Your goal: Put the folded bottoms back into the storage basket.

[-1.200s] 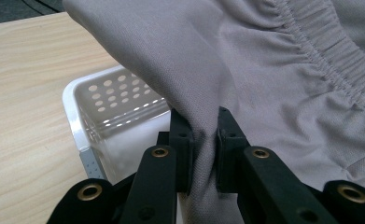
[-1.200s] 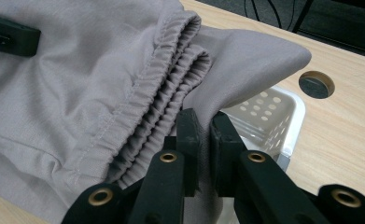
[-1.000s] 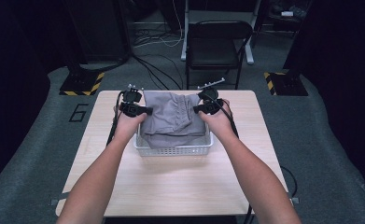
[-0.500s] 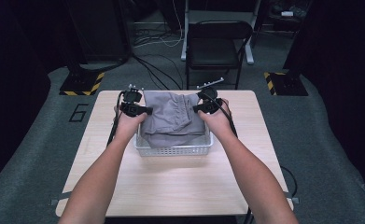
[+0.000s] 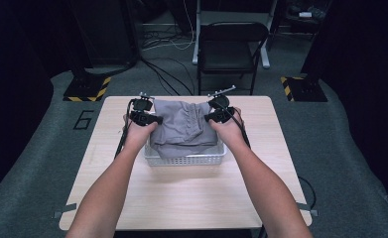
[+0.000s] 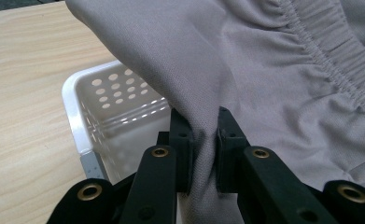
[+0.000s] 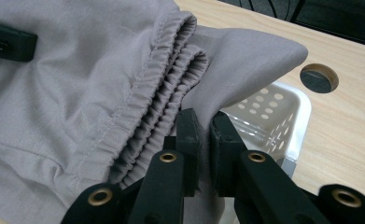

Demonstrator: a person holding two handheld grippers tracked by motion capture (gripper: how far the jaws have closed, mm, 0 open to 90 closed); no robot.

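Left gripper (image 6: 203,140): jaws clamped on a fold of the grey garment (image 6: 273,79). Right gripper (image 7: 204,144): jaws clamped on the garment's other side, beside its elastic waistband (image 7: 157,88). Garment is stretched between both grippers and drapes into the white perforated basket (image 5: 186,159), covering most of it. Basket sits on the wooden table (image 5: 191,198), toward the far edge.

Bare table (image 5: 191,198) near side open, grey garment (image 5: 184,129) covering basket (image 5: 186,159) mouth
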